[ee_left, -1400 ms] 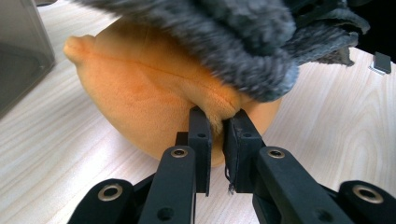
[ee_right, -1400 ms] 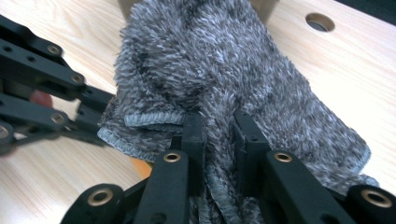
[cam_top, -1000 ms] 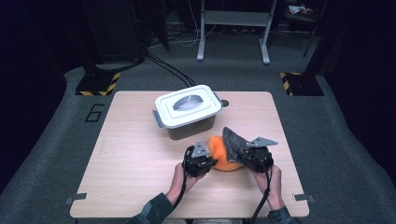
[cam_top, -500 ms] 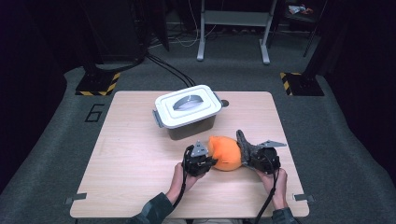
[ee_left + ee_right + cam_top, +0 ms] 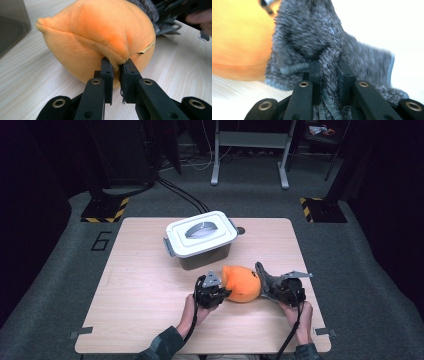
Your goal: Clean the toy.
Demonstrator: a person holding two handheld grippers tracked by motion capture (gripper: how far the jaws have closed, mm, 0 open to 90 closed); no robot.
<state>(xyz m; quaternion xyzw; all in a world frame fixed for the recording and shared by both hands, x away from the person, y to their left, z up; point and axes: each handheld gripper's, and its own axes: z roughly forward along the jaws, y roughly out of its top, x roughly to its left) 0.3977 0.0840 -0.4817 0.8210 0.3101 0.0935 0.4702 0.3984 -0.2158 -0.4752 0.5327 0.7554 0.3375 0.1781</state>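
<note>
An orange plush toy (image 5: 242,283) lies on the wooden table (image 5: 150,295) near its front edge. My left gripper (image 5: 220,292) touches its left side, shut on a fold of the orange plush (image 5: 100,37), pinched between the pads. On the toy's right side hangs a dark grey fuzzy cloth (image 5: 267,279), held against the plush. The right gripper (image 5: 272,287) is shut on this grey cloth (image 5: 319,42), and a strip of it runs down between the jaws. In the right gripper view the orange plush (image 5: 239,37) sits at the left.
A lidded plastic box (image 5: 201,237) with a white lid and grey latches stands behind the toy, toward the table's middle. A person's hands hold both grippers from the near edge. Dark floor, stands and cables surround the table.
The right gripper has come down and to the right with the grey cloth, which stood higher over the toy. The left gripper stays where it was.
</note>
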